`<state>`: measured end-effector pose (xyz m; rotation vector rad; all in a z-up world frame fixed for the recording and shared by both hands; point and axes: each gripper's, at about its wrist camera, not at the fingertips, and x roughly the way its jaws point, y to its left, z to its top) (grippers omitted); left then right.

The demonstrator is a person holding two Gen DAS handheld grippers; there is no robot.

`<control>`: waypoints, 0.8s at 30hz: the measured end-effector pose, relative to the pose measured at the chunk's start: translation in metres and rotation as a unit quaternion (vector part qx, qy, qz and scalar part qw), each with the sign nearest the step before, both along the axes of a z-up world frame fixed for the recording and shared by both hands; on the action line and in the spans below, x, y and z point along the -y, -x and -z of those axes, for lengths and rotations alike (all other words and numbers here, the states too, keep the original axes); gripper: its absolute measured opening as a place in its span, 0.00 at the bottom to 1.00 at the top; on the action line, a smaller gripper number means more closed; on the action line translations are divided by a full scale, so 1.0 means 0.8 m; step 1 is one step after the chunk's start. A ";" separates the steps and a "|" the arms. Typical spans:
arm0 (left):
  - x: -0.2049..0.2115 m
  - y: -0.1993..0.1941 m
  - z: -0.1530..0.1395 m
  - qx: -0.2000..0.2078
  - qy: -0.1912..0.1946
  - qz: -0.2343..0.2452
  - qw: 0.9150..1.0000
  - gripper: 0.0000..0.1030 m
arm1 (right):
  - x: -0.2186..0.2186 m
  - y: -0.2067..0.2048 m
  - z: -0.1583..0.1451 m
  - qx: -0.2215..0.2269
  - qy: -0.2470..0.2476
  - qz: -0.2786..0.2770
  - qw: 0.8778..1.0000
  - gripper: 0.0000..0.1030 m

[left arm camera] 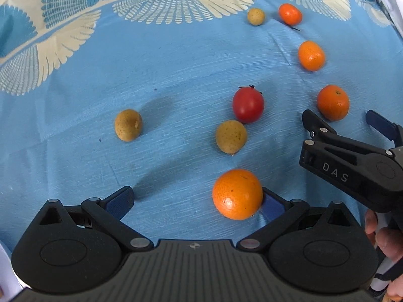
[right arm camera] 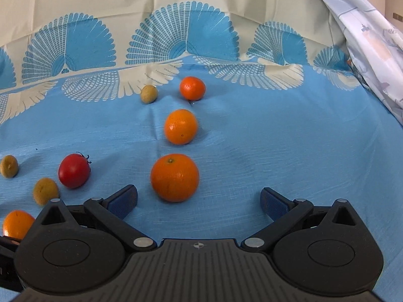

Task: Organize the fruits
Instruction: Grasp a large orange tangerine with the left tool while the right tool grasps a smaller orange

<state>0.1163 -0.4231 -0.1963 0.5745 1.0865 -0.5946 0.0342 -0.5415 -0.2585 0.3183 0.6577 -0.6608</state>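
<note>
Fruits lie loose on a blue cloth [left arm camera: 176, 63]. My left gripper [left arm camera: 196, 201] is open; an orange [left arm camera: 236, 193] rests on the cloth against its right finger pad [left arm camera: 272, 205]. Ahead lie a red tomato [left arm camera: 248, 104], three yellow-brown fruits [left arm camera: 231, 136] [left arm camera: 128, 124] [left arm camera: 255, 16], and three more oranges [left arm camera: 333, 102] [left arm camera: 311, 55] [left arm camera: 290, 13]. My right gripper [right arm camera: 199, 200] is open, and an orange [right arm camera: 174, 177] lies just ahead between its fingers. It also shows in the left wrist view [left arm camera: 340, 123], beside that orange.
In the right wrist view two oranges [right arm camera: 180, 126] [right arm camera: 192, 88] line up beyond the near one, with the tomato [right arm camera: 74, 171] and small fruits [right arm camera: 45, 191] [right arm camera: 9, 166] [right arm camera: 149, 93] at left. A pale patterned fabric [right arm camera: 372, 50] hangs at the right edge.
</note>
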 end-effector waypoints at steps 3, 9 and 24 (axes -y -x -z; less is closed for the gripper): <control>0.009 0.007 -0.004 0.021 -0.013 0.017 1.000 1.00 | 0.000 0.005 -0.002 0.009 -0.001 0.002 1.000 0.88; 0.014 0.024 -0.021 0.003 0.013 0.034 0.999 0.40 | -0.013 0.006 -0.011 0.029 0.020 -0.028 0.999 0.36; -0.049 0.068 -0.115 0.055 0.035 0.018 0.998 0.40 | -0.016 0.063 -0.048 0.063 0.007 0.064 0.996 0.36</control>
